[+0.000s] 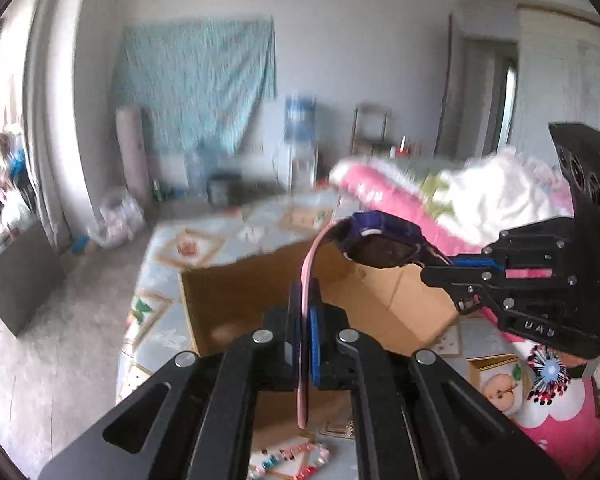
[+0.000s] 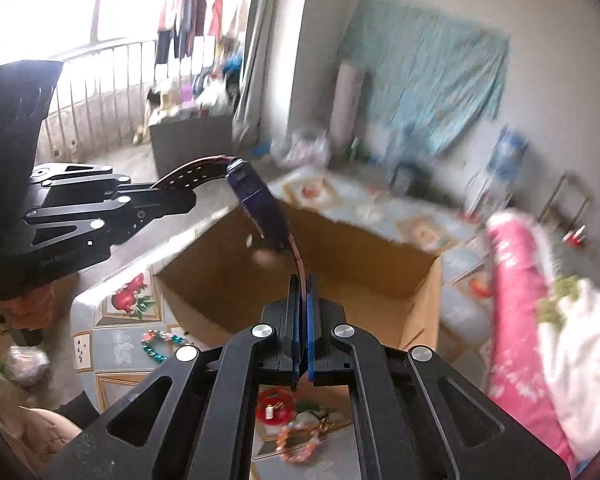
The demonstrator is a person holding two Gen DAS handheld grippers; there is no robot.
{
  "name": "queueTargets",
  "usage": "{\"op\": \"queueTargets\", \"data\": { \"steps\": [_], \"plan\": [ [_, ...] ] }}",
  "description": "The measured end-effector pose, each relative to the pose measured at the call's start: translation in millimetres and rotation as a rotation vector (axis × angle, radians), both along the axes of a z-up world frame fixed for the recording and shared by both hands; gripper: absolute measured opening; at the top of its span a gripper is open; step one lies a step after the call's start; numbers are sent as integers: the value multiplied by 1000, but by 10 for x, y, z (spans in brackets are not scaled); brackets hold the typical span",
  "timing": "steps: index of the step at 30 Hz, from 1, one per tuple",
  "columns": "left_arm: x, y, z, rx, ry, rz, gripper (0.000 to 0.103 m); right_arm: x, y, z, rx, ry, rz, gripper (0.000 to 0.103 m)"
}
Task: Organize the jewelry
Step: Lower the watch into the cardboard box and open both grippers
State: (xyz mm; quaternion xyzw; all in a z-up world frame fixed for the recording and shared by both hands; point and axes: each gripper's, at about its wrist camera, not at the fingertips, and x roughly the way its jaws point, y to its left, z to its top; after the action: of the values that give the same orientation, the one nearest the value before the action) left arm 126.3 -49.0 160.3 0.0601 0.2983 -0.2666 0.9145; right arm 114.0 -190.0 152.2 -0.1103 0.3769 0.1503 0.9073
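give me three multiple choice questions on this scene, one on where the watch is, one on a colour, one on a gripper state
1. Where is the watch?
A. lying inside the cardboard box
B. held in the air above the cardboard box
C. on the floor

2. What colour is the watch strap as the left wrist view shows it?
A. pink
B. green
C. yellow

3. How does the left gripper stand?
A. wide open, nothing in it
B. shut on one strap end
C. out of view

Answers:
1 B, the watch hangs between the left gripper and the right gripper, clear of the box.
2 A, the band rising from the fingers is pink.
3 B, its pads press the strap on both sides.
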Motion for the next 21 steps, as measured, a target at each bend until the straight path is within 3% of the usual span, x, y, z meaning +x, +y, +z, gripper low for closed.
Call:
{"op": "queueTargets", "data": {
  "steps": [3, 6, 9, 12, 14, 17, 18, 21],
  "plan": [
    [524, -167, -184, 89, 109, 2, 3, 726, -46, -432, 8, 235, 0, 1],
    [986, -323, -466, 156, 252, -5, 3, 1157, -113, -774, 12, 418, 14, 1],
    [1270, -432, -796, 251, 357, -15, 3, 1454, -101, -1122, 36, 587, 46, 1],
    [1388, -411, -1029, 294, 431, -24, 4, 1640, -89, -1360, -6, 679, 53, 2],
    [1434, -397, -1112, 309, 458, -22, 7, 1736, -106, -1463, -30, 685, 30, 9],
    [1466, -365, -1121, 307, 440, -10, 30, 1750, -115, -1465, -105, 612, -8, 35],
    [1468, -349, -1103, 298, 431, -8, 33, 1738, -121, -1445, -107, 596, -15, 44],
    [1453, -276, -1016, 268, 406, 4, 35, 1626, -138, -1292, -114, 522, -39, 47]
  ]
}}
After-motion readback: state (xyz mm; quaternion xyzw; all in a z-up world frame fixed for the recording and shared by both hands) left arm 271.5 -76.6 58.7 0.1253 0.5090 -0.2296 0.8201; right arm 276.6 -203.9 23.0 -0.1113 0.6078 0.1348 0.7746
